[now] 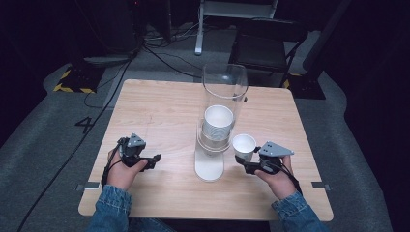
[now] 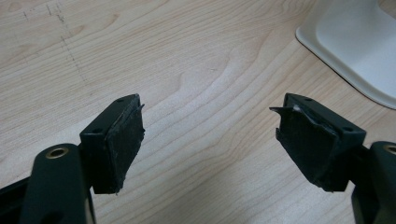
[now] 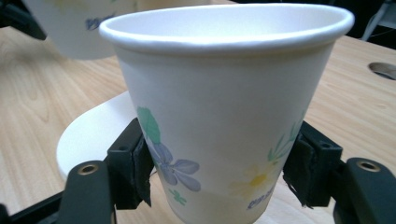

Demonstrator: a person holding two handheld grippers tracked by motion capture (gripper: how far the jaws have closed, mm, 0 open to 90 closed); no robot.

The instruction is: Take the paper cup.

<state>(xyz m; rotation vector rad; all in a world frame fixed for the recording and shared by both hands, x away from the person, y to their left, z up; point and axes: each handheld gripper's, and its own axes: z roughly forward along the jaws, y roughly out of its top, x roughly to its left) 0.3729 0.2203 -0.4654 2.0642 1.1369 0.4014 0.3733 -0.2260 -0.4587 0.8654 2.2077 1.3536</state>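
Wooden table (image 1: 159,116), paper cup (image 3: 224,107) between right gripper (image 3: 219,175) jaws, seemingly clamped

Beyond your wooden table (image 1: 159,111) you have a dark folding chair (image 1: 266,46), black cables (image 1: 164,55) trailing over grey floor, and yellow-black hazard tape (image 1: 72,82) (a painted 4 (image 1: 84,124) lies nearby).

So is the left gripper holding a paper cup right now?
No, the left gripper is open over bare table with nothing between its jaws; the paper cup sits in the right gripper.
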